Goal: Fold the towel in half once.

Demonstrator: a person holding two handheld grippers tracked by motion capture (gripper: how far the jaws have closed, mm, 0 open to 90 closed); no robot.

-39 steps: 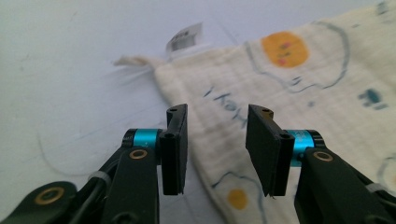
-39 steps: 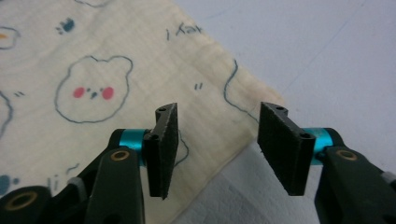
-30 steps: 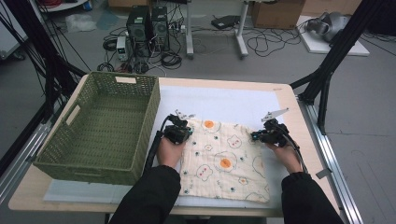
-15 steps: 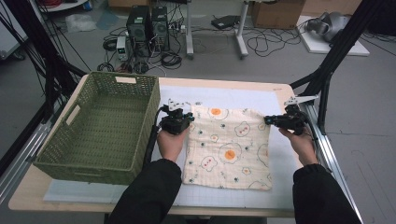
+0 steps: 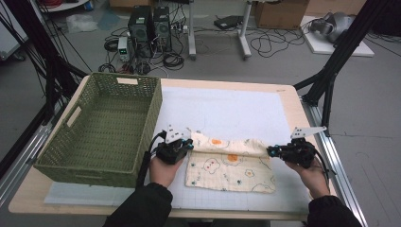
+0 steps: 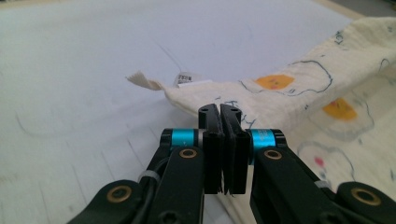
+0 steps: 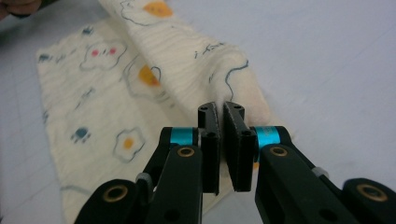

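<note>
1. Firstly, the printed cloth (image 5: 230, 165) lay on the white mat (image 5: 236, 113), just to the right of the green wicker basket (image 5: 101, 127).
2. Its far edge was folded over toward the person, away from the basket's far end.
3. The left gripper (image 5: 188, 145) was clamped on the cloth corner nearest the basket, jaws pressed together.
4. The right gripper (image 5: 270, 151) was clamped on the corner farthest from the basket, jaws nearly touching.
</note>
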